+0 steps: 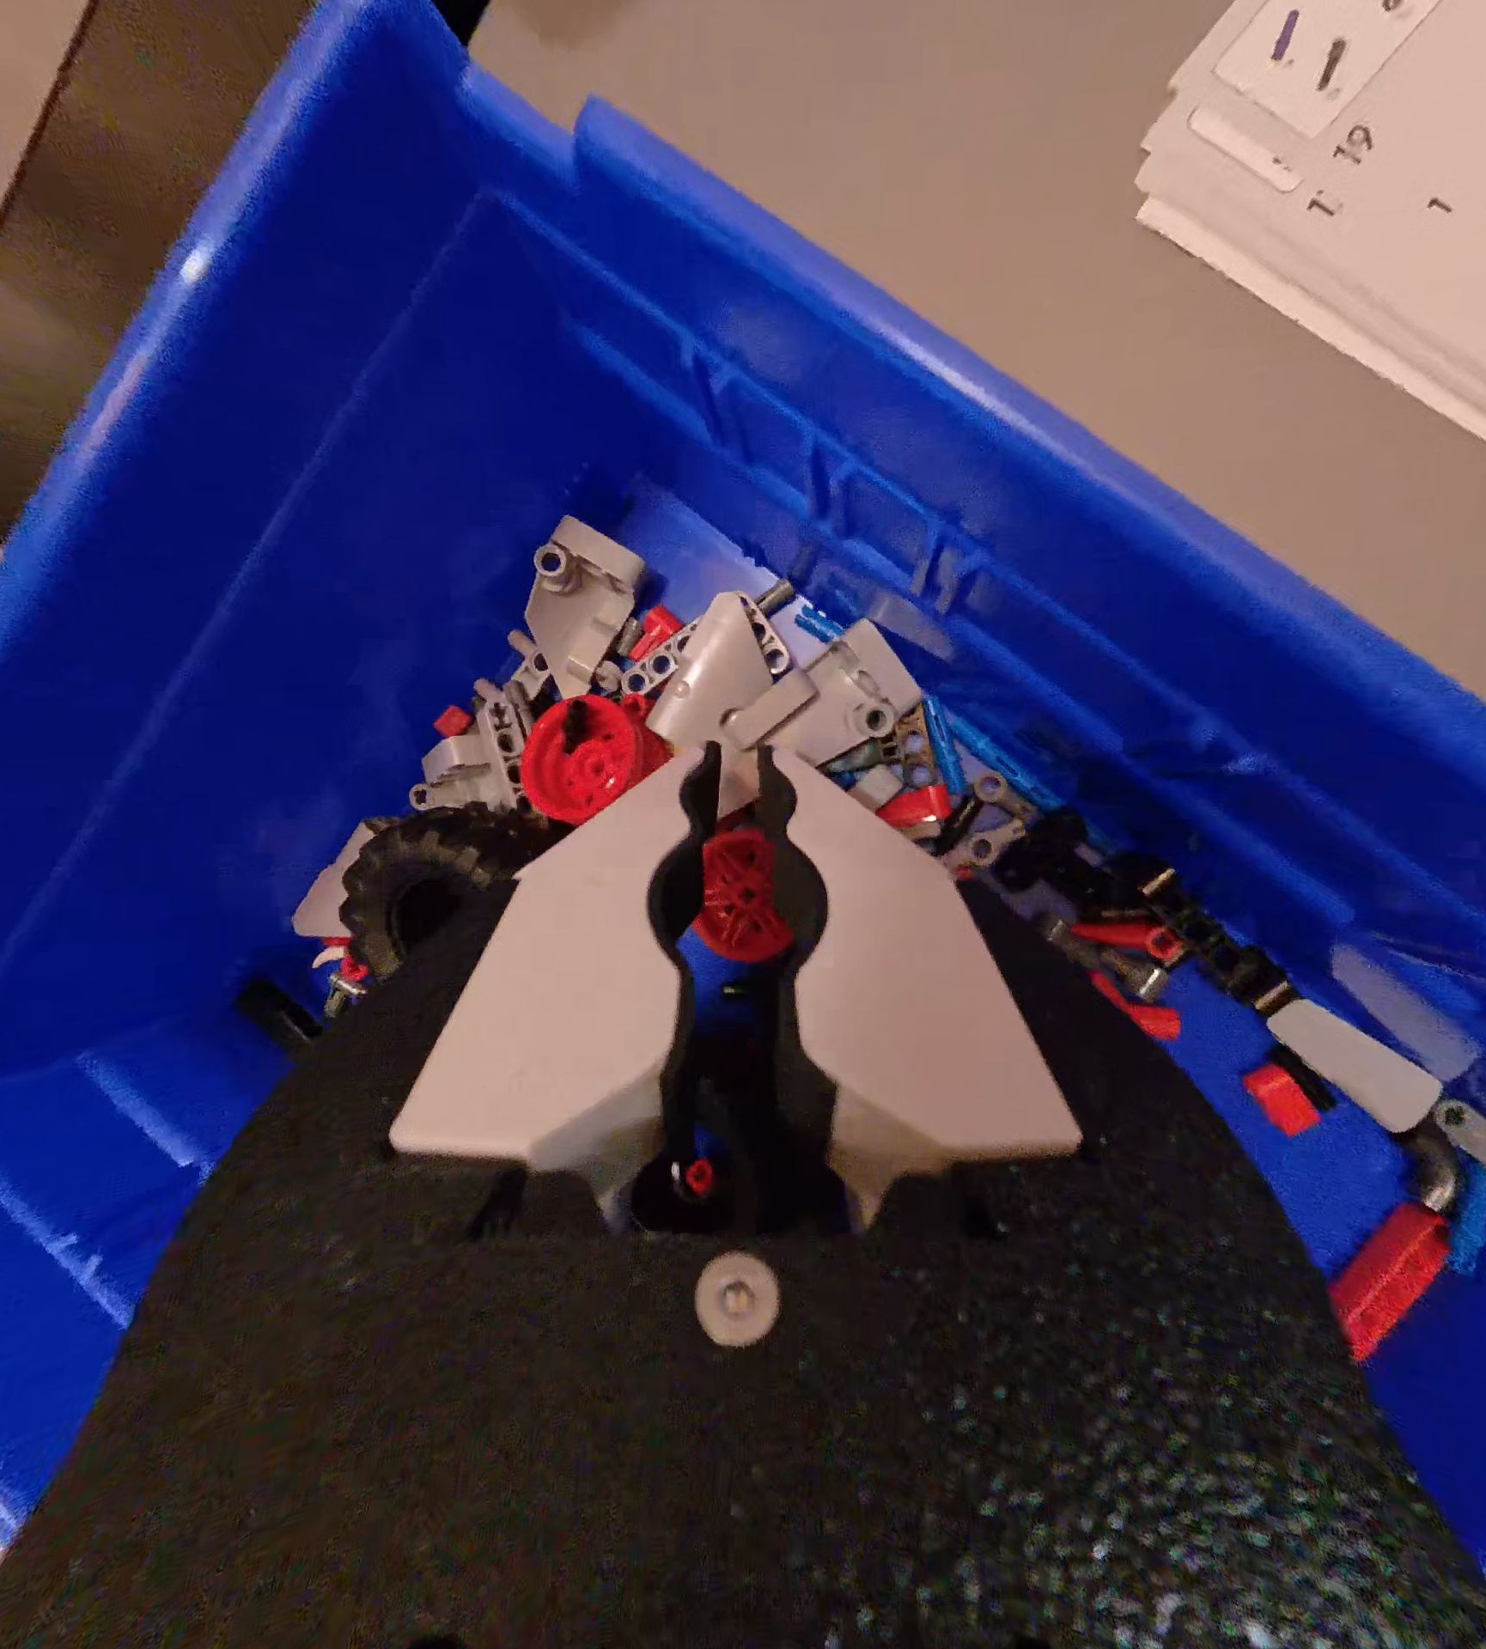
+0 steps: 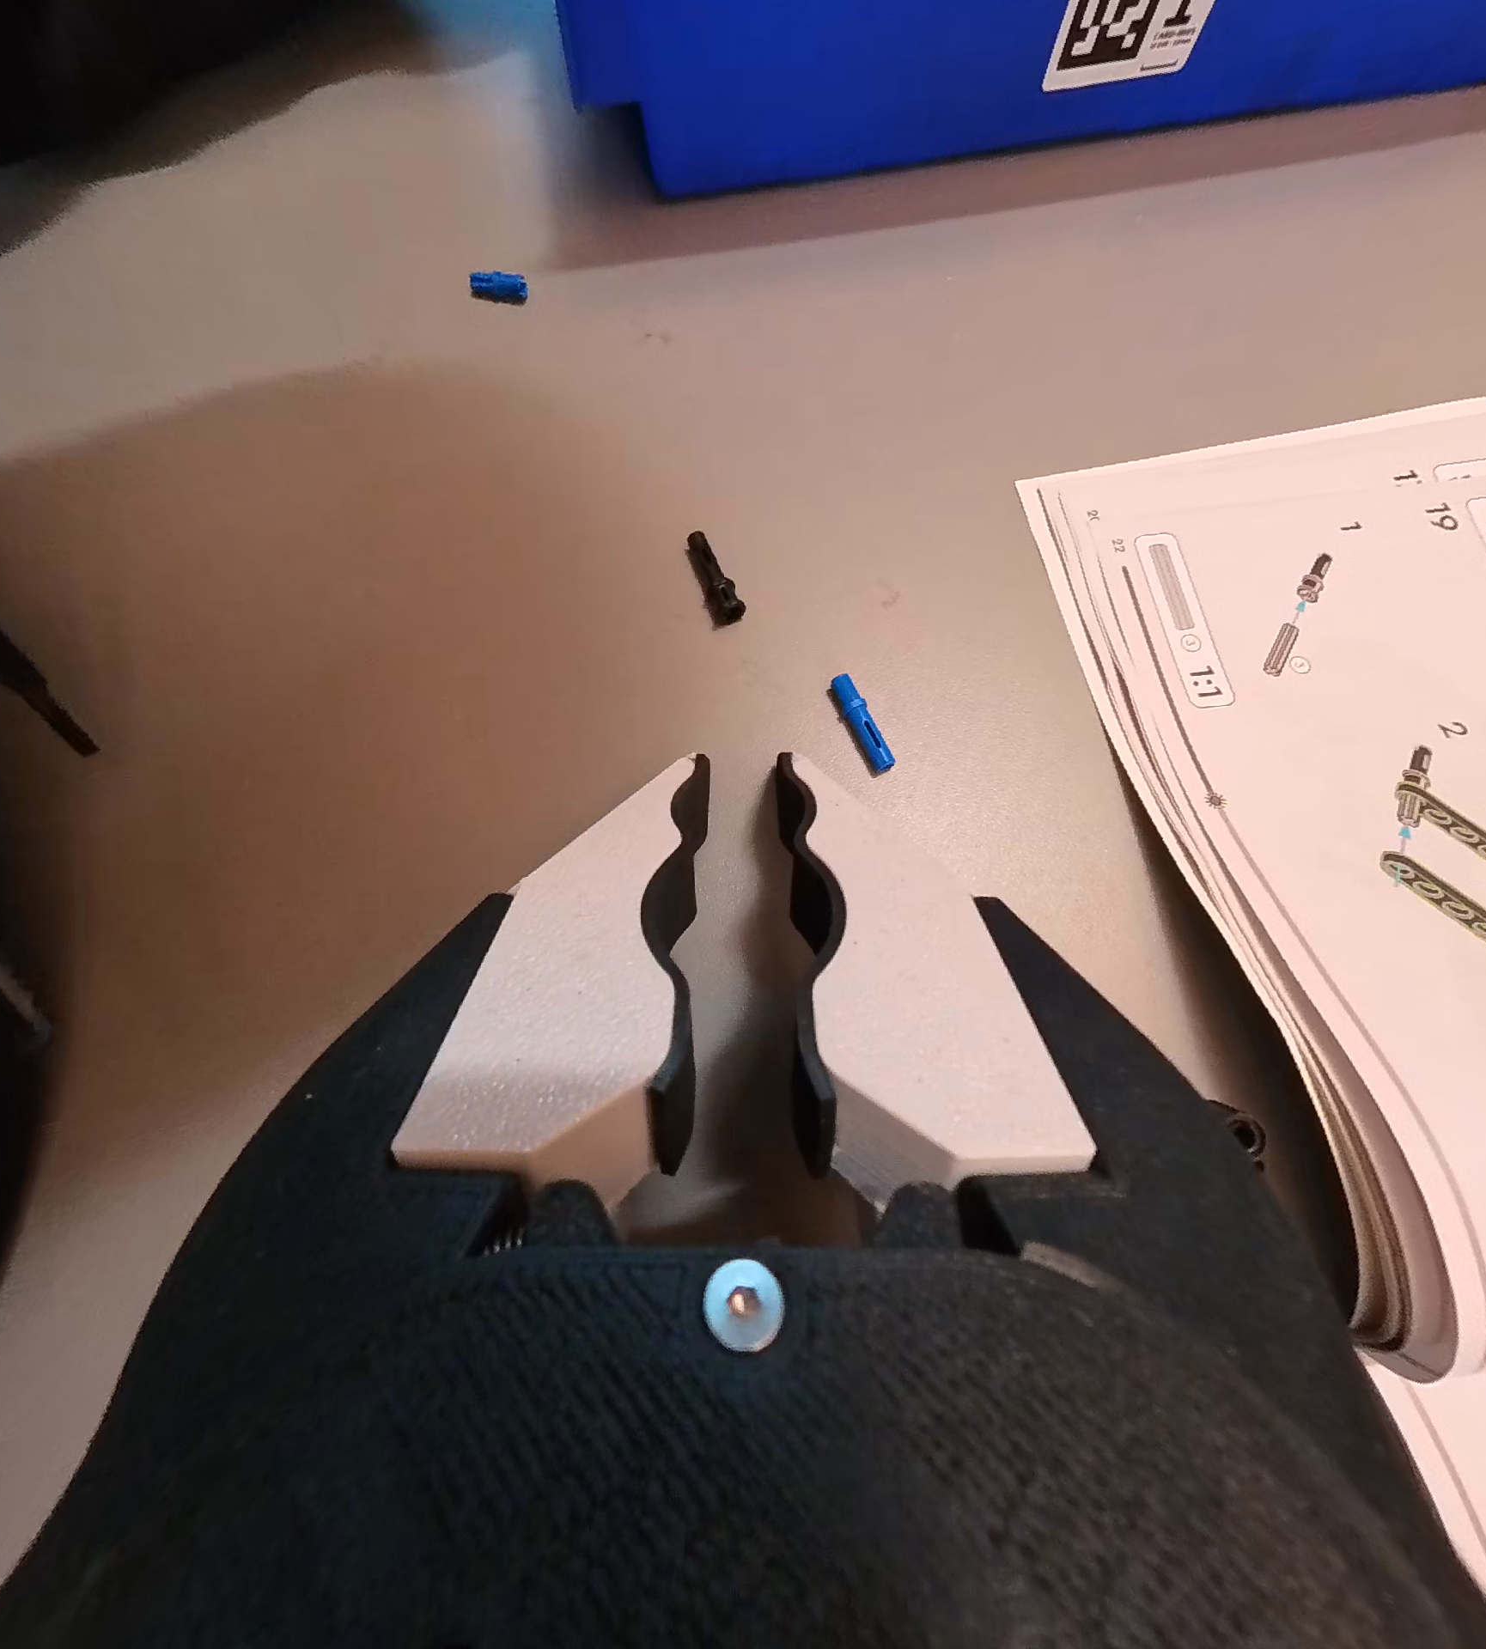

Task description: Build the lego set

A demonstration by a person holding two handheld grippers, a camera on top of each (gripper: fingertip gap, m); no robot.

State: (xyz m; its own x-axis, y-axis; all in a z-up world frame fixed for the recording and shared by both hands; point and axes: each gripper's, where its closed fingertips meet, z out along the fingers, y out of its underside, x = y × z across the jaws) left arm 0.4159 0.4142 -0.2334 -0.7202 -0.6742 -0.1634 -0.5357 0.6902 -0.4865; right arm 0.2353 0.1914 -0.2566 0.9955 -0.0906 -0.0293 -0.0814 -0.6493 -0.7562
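Observation:
My left gripper (image 1: 737, 758) hangs over a blue bin (image 1: 293, 553) of loose Lego Technic parts, its jaws a little apart. A small red wheel hub (image 1: 739, 892) shows through the gap between the fingers; I cannot tell if they touch it. A larger red hub (image 1: 588, 767), a black tyre (image 1: 418, 883) and grey panels (image 1: 713, 678) lie just beyond. My right gripper (image 2: 742, 763) is slightly open and empty above the table. A blue pin (image 2: 863, 723) lies just right of its tips, a black pin (image 2: 715, 578) ahead, another blue pin (image 2: 498, 285) farther off.
An open instruction booklet (image 2: 1311, 803) lies to the right on the table; it also shows in the left wrist view (image 1: 1391, 161). The blue bin (image 2: 989, 98) stands at the far edge in the right wrist view. A dark object sits at the left edge (image 2: 17, 696). Some 30 cm of space lies between my two pairs of fingers. The left gripper is farther from the black pin (image 2: 715, 578), some 25 cm, than the right, some 5 cm.

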